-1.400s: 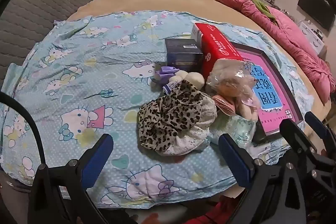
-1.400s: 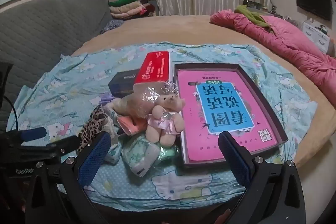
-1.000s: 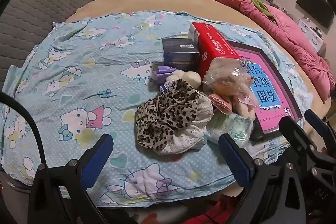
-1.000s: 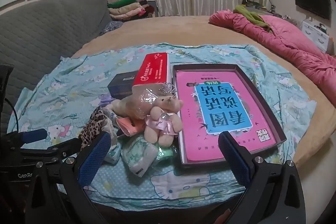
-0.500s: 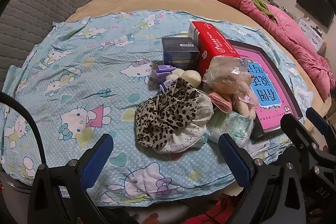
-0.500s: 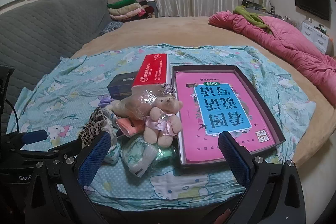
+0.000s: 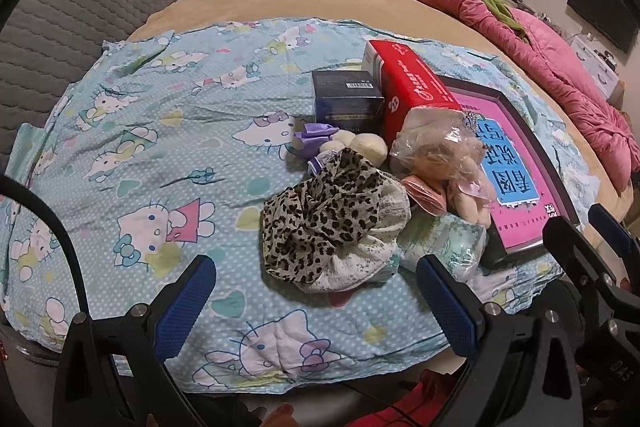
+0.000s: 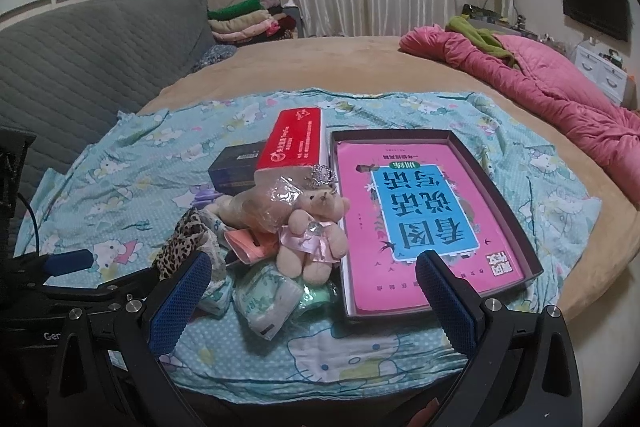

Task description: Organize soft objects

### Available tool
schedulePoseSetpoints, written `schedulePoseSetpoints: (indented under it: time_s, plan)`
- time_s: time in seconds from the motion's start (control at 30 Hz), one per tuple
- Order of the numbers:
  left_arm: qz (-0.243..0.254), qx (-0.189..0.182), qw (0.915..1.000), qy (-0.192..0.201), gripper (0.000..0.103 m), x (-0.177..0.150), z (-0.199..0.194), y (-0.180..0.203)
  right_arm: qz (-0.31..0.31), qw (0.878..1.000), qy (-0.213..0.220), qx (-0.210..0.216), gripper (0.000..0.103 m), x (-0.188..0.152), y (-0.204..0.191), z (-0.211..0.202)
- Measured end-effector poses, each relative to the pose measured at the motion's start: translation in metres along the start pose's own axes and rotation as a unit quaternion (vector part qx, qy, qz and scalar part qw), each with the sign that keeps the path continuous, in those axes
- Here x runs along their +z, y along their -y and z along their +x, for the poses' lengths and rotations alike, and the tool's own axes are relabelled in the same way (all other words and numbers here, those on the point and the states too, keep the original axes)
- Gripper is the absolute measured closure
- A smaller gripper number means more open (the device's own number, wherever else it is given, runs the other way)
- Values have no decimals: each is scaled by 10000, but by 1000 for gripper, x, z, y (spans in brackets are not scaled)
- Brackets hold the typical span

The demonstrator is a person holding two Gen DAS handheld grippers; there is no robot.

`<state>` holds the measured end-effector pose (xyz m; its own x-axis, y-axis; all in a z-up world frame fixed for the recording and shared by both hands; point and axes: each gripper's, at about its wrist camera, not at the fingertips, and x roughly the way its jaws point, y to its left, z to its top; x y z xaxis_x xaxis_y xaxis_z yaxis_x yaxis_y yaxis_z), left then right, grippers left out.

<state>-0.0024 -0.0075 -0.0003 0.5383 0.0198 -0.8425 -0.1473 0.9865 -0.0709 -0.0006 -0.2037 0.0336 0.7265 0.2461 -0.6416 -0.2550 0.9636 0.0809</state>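
A pile of soft things lies on a Hello Kitty sheet (image 7: 140, 155): a leopard-print cloth (image 7: 324, 219) (image 8: 180, 243), a small teddy bear in a pink dress (image 8: 312, 231) (image 7: 448, 159) against a crinkly plastic bag, green-white tissue packs (image 8: 268, 295) (image 7: 440, 243), a pink pouch (image 7: 424, 195) and cream plush balls (image 7: 360, 145). My left gripper (image 7: 316, 307) is open and empty, just short of the leopard cloth. My right gripper (image 8: 312, 303) is open and empty, near the tissue packs and bear.
A red box (image 7: 412, 91) (image 8: 296, 139) and a dark blue box (image 7: 348, 99) stand behind the pile. A dark tray (image 8: 496, 183) holding a pink-blue book lies to the right. A pink quilt (image 8: 540, 87), folded clothes (image 8: 248, 19) and a grey headboard lie beyond.
Both grippers have drifted only slightly; the view has shifted a little. Nothing has been picked up or moved on the sheet.
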Motion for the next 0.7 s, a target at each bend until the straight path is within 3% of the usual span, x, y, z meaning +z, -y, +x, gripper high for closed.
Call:
schedulePoseSetpoints:
  time_s: [0.7]
  plan:
    - [0, -20, 10000, 18, 2, 0, -1, 0, 26, 10000, -20, 20, 1, -2, 0, 0]
